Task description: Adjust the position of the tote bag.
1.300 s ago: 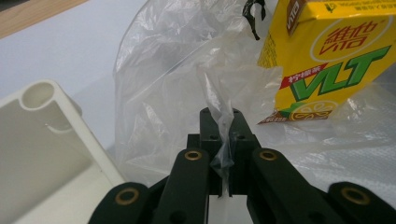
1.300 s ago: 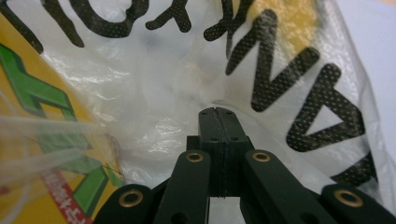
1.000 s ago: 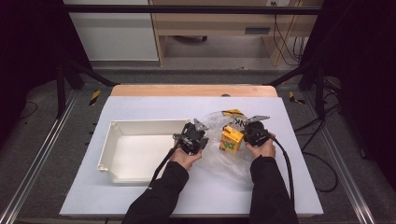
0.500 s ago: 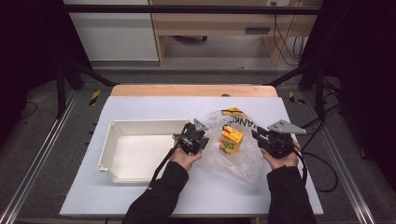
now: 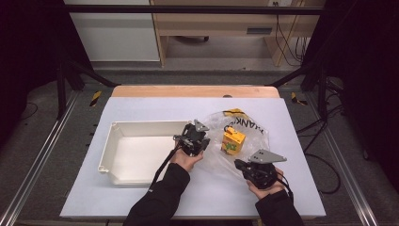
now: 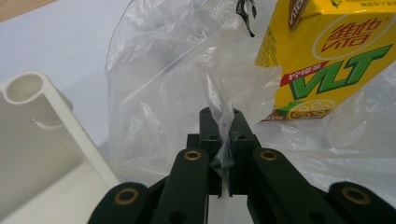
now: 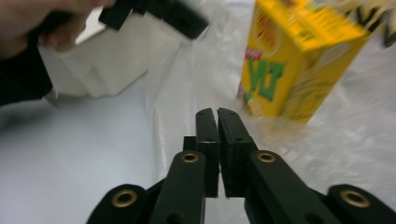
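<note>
The left gripper (image 6: 219,140) has its two black jaws pressed together on a gathered fold of the clear, crinkled plastic bag (image 6: 163,84); the film rises out from between the pads as a thin twisted strip. In the high view this left gripper (image 5: 192,140) sits at the bag's left edge, just beside the right end wall of the white rectangular plastic tray (image 5: 141,127). The right gripper (image 7: 217,140) has just been closing, and its jaws now meet with nothing between them; it hovers above the bag's near edge, apart from the film. In the high view the right gripper (image 5: 256,169) lies near the table's front right, well apart from the left one.

The yellow lemon-tea drink carton (image 5: 233,141) stands upright on the spread bag, between the two grippers and beyond them; whether it is inside the bag I cannot tell.

The pale grey table top (image 5: 155,106) has open room behind the tray and bag up to its wooden back strip (image 5: 188,91), and more along the front edge.

Counted: two grippers, one bag, one carton, one tray
</note>
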`<state>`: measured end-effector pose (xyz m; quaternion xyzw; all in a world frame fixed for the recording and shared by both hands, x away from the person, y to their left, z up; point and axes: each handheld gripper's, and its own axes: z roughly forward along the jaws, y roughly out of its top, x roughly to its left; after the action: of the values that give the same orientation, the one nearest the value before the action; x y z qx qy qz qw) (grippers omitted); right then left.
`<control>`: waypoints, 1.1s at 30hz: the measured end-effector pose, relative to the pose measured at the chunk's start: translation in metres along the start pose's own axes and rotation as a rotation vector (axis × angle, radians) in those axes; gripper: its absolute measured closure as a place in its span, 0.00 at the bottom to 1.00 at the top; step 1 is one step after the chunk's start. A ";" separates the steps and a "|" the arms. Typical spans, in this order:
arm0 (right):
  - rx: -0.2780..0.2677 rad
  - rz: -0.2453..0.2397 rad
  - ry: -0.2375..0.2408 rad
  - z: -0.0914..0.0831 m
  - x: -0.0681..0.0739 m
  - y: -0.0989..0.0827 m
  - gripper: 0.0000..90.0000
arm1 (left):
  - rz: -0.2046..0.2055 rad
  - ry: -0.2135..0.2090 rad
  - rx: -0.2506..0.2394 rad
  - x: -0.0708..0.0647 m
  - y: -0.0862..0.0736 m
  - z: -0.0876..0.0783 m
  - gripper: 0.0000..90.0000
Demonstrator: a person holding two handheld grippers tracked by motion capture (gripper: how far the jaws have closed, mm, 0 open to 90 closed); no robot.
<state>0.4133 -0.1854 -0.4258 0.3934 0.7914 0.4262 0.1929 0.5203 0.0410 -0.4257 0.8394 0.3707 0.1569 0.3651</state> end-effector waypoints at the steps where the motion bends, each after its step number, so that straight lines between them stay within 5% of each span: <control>1: 0.010 -0.002 0.004 0.003 0.001 -0.002 0.99 | 0.001 0.001 0.001 0.000 0.000 0.000 0.97; 14: 0.264 -0.022 -0.002 0.042 0.001 -0.028 1.00 | 0.008 0.010 -0.005 0.001 -0.001 0.000 0.97; 21: 0.258 -0.011 -0.001 0.042 0.000 -0.028 0.99 | 0.006 0.008 -0.009 0.000 -0.002 0.001 0.96; 33: 0.031 0.006 -0.020 0.010 -0.008 -0.010 0.82 | 0.021 0.007 -0.058 -0.002 0.000 -0.007 0.67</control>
<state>0.4203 -0.1899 -0.4400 0.4030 0.7949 0.4105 0.1931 0.5151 0.0426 -0.4207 0.8318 0.3582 0.1743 0.3865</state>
